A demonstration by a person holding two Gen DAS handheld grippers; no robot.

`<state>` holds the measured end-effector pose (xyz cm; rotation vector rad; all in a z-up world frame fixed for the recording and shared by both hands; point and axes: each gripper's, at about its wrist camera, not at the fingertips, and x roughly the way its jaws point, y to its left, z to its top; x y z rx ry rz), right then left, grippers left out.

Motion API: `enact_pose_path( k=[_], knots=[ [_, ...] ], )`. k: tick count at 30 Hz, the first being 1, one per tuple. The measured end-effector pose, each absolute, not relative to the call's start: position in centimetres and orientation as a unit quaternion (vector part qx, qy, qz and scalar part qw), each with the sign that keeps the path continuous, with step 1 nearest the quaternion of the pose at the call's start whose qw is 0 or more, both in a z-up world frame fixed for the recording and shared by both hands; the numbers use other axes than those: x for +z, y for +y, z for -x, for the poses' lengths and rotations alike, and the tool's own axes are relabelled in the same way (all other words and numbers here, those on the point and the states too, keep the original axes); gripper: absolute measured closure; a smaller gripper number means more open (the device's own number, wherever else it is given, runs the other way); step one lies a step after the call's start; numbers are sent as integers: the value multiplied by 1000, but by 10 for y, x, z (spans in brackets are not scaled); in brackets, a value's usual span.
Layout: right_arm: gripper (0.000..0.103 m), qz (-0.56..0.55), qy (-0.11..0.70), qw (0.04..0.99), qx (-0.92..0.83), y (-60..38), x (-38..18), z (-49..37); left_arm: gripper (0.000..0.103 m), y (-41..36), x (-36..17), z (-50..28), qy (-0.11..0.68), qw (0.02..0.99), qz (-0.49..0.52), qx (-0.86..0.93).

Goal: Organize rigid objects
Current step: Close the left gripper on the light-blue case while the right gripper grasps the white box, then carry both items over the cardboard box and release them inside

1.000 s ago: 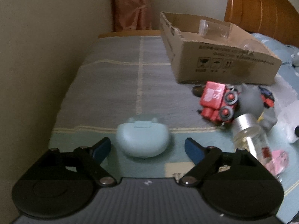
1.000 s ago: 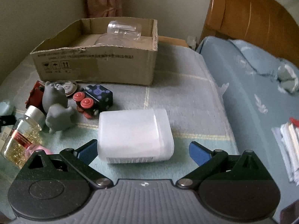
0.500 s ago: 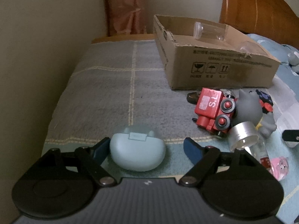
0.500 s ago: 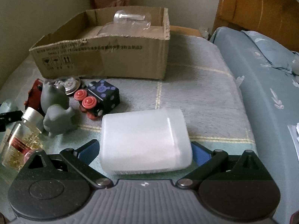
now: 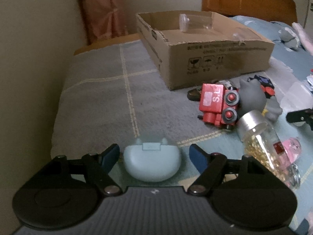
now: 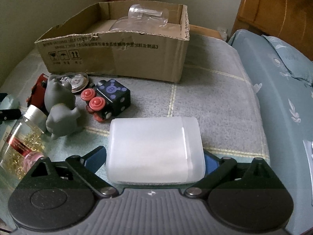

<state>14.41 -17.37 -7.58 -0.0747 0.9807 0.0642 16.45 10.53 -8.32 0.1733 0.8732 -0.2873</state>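
A pale blue rounded case (image 5: 152, 162) lies on the blanket between the fingers of my left gripper (image 5: 153, 151). Its jaws are closing, and a narrow gap still shows on each side of the case. A frosted white plastic box (image 6: 154, 148) lies between the fingers of my right gripper (image 6: 154, 153). Those jaws are closing too; the blue pads (image 6: 95, 156) stand right at the box's sides, and I see no firm press. An open cardboard box (image 6: 117, 58) behind holds clear plastic cups (image 6: 148, 14).
Between the grippers lie a red toy train (image 5: 217, 103), a grey figurine (image 6: 58, 105), a black dice-like train car (image 6: 111, 98), a bottle of gold capsules (image 5: 260, 146) and a pink trinket (image 5: 291, 148). A wall runs along the left; a wooden headboard (image 6: 273, 13) and blue bedding (image 6: 283, 98) stand at the right.
Both grippers' jaws have narrowed around their objects. The left view has rolled and drawn closer to the blue case. The right gripper has slid forward over the white box.
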Motion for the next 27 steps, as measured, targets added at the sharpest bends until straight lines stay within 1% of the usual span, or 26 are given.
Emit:
enact_pose_path(
  k=[3,4,5,6,15,27],
  knots=[
    [9,42,476,878,36,-173,-77,-146,35,108,-83,-165,425,889,-72,-153],
    [12,45,476,878,38,-172,-77,-146,41,109,-82,-166,427,888,-67,-155],
    [14,49,476,877,42,-172,-76,-145,42,108,-81,-166,427,888,-69,-155],
    [16,51,476,877,46,-172,-74,-145,42,108,-81,-167,430,887,-68,-154],
    [16,70,468,878,77,-176,-59,-139,43,105,-69,-168,444,880,-80,-149],
    [16,71,439,888,119,-191,-19,-137,43,84,-8,-181,422,885,-78,-183]
  ],
)
